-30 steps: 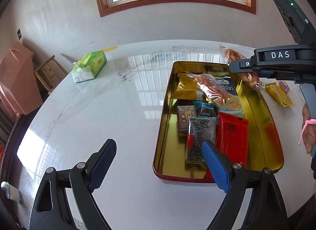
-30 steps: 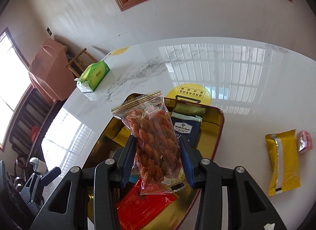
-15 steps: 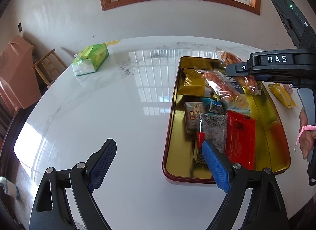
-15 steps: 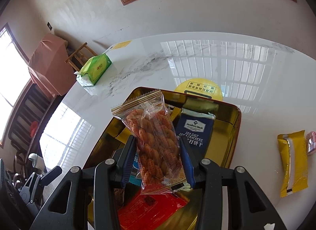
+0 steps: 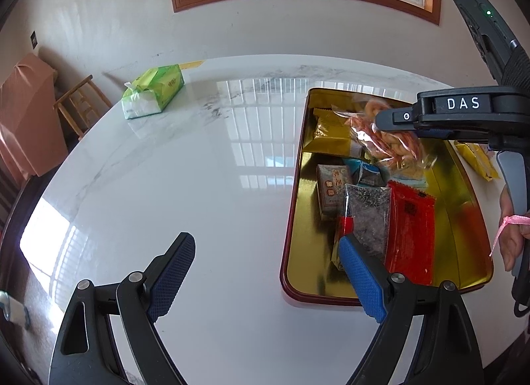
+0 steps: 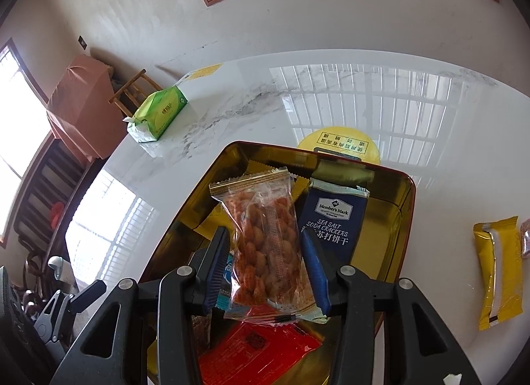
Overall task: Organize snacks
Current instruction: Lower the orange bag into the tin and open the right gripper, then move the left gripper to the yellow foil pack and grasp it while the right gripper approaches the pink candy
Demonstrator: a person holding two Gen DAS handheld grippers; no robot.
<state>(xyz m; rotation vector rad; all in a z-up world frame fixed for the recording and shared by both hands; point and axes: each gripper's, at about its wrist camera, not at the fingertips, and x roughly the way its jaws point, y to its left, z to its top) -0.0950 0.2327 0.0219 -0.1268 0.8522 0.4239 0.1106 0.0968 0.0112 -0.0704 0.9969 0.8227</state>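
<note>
As my right gripper [image 6: 266, 259] eases apart over gold tin [image 6: 409, 206] at counter centre, twisted-snack packet [image 6: 268, 239] between pads, ready to drop; left gripper [image 5: 265, 279] wide, empty, clear.

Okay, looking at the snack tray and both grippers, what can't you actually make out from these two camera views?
- Left wrist view: the right gripper hides part of the clear snack bag.
- Right wrist view: that bag and the gripper's arms cover the tray contents beneath; the jaws are opening around the bag.
- Right wrist view: pink item cut off at the edge.
- Left wrist view: small box print too small.
</note>
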